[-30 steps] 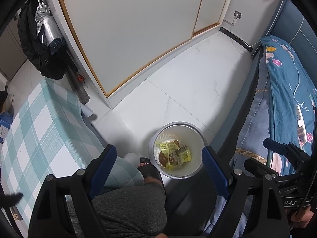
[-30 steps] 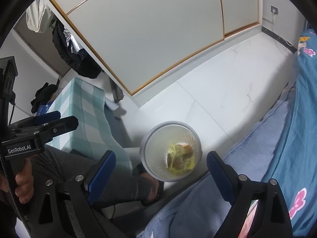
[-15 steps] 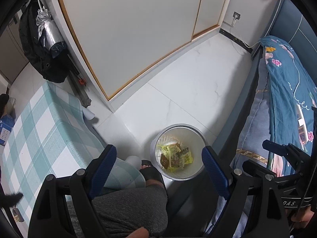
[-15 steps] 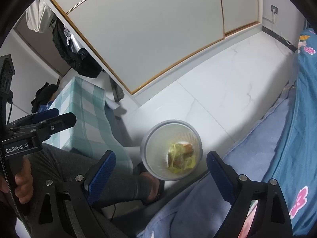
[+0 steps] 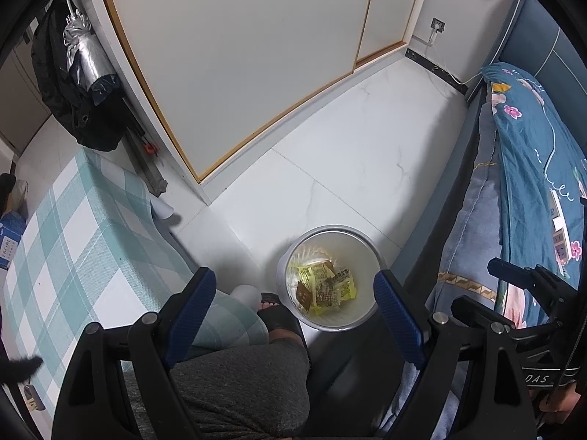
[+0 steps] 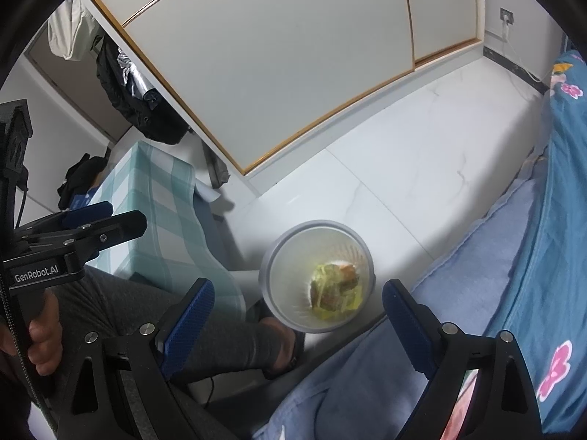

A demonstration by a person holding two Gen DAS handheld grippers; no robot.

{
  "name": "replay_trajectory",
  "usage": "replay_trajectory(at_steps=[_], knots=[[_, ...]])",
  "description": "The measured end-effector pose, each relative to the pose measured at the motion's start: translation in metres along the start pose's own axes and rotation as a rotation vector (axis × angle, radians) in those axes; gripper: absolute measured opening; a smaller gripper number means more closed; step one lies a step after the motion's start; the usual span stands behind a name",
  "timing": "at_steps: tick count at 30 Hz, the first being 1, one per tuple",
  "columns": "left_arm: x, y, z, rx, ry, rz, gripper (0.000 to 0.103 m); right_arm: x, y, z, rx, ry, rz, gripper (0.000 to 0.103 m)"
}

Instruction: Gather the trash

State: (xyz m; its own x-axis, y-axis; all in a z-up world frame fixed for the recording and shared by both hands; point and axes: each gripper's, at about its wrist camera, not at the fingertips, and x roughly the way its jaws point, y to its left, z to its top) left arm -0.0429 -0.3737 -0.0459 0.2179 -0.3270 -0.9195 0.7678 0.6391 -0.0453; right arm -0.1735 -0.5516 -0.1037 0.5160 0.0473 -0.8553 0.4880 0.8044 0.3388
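While both claws hang above the floor, neither carries anything: left claw (image 5: 293, 304) is spread wide with nothing between its blue pads, and right claw (image 6: 297, 311) is equally wide and bare.

Trash bin (image 5: 361, 321) sits lower centre in both views, on the white tile floor (image 5: 348, 146), just beside the bed (image 6: 458, 311) edge on the right and touching or nearly touching the person's sandalled foot (image 5: 273, 310) on its left. From the left wrist view the bin lies between the two pads, slightly right of centre.

Contents: yellow and brown snack wrappers (image 5: 326, 286) piled at the bottom, well below the rim. Right wrist view shows the same heap (image 6: 335, 289), blurrier, plus something orange-white on top that I can't identify.

Progress, as a judgement: some trash is already collected, since wrappers are in the bin. No loose wrapper shows on the visible floor. Checked-cloth surface (image 5: 73, 227) at left frame looks bare in its near part; its far left end holds a blue box (image 5: 9, 238) and dark items, too small to tell if they're trash. Bed carries a floral quilt (image 5: 532, 168) and a power strip, not obviously rubbish.

So either the task is near done or the remaining pieces are out of frame. Next grab target isn't visible from here.
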Motion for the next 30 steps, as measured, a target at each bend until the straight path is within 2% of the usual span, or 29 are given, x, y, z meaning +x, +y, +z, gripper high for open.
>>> replay_trajectory(at_steps=[30], knots=[[-0.0024, 0.0015, -0.0003, -0.010, -0.013, 0.010, 0.086, -0.0048, 0.0009, 0.0003, -0.003, -0.004, 0.001, 0.094]])
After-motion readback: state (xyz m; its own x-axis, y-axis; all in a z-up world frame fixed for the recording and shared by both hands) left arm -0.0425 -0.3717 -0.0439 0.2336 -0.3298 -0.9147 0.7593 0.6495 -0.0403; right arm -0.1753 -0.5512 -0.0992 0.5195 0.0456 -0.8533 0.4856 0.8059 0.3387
